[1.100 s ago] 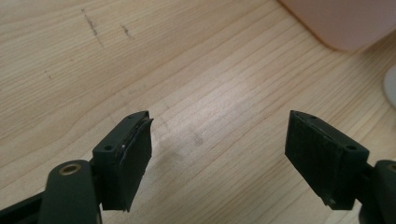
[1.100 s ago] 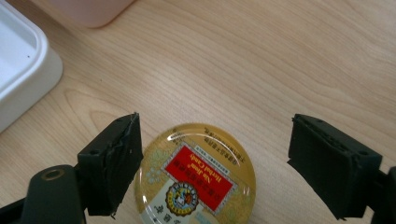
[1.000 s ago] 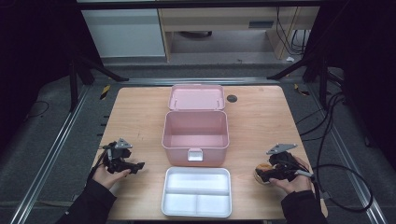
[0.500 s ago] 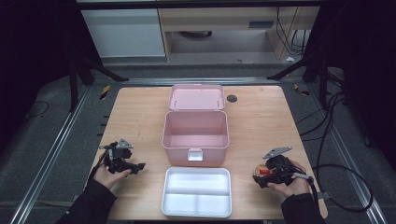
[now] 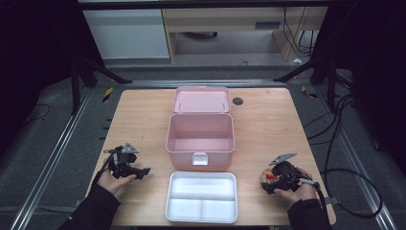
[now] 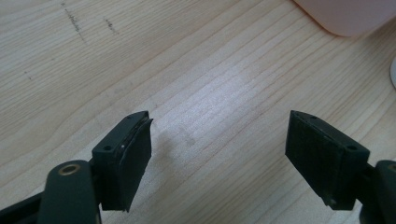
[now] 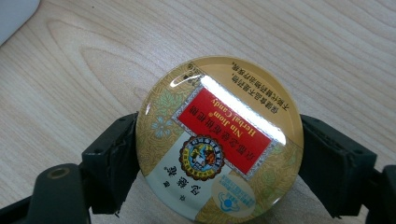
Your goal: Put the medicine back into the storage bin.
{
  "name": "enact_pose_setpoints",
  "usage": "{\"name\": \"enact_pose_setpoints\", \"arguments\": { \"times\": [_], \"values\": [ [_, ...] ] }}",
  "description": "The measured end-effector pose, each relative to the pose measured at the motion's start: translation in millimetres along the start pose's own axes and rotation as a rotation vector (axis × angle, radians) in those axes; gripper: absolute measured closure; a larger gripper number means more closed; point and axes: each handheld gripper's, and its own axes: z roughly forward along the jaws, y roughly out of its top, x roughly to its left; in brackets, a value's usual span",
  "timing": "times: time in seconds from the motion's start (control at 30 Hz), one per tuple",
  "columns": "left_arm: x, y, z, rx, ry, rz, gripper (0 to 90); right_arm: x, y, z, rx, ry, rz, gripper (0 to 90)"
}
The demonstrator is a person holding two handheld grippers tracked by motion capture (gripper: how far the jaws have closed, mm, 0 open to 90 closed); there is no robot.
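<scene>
While the left gripper (image 5: 141,171) rests at the lower left of the wooden table (image 5: 268,120) with its jaws wide apart over bare wood, the right gripper (image 7: 219,154) has just been closing its jaws. They now clasp the round golden herbal candy tin (image 7: 218,140) at the lower right, beside the white divided plastic tray (image 5: 201,197).

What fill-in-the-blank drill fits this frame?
1. The right tool has a round candy ____ between its jaws.
2. The pink box stands with its lid ____.
3. The white tray sits on the table between the box and the ____.
4. The left tool holds ____.

Missing words: tin; open; person; nothing
</scene>
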Motion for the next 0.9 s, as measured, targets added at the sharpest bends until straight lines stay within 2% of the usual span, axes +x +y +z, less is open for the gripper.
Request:
{"name": "enact_pose_setpoints", "arguments": {
  "times": [0.13,0.2,0.5,0.9],
  "values": [
    [0.9,-0.7,1.4,0.010,0.001,0.000,22.2,-0.9,2.0,-1.2,0.012,-0.006,0.004,20.6],
    [1.0,-0.6,1.2,0.009,-0.001,-0.003,22.3,-0.8,4.2,-3.7,-0.001,-0.001,0.005,20.6],
    [0.5,-0.6,3.4,0.022,0.000,0.000,22.1,-2.2,23.6,-28.0,-0.096,-0.007,-0.009,20.7],
    [0.1,-0.7,5.4,0.043,-0.001,0.006,21.2,3.4,70.6,-70.6,-0.259,0.000,-0.062,20.7]
  ]
}}
